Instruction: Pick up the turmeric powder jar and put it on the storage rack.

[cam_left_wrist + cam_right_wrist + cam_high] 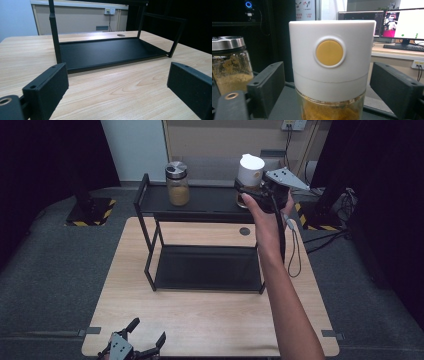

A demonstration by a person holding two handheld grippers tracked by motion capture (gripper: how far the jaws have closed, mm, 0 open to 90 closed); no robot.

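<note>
The right gripper [245,195] is reaching to the top shelf of the black rack [200,200], its jaws standing apart on either side of the white-lidded jar [250,172] without pressing on it. That jar is sitting at the shelf's right end, holding something yellow-brown, probably a powder, though the glass is mostly cropped in the right gripper view. A steel-lidded jar [177,182] is standing well apart at the left end. The left gripper [131,346] is resting low near the wooden table's [200,315] front edge, jaws wide apart and holding nothing.
</note>
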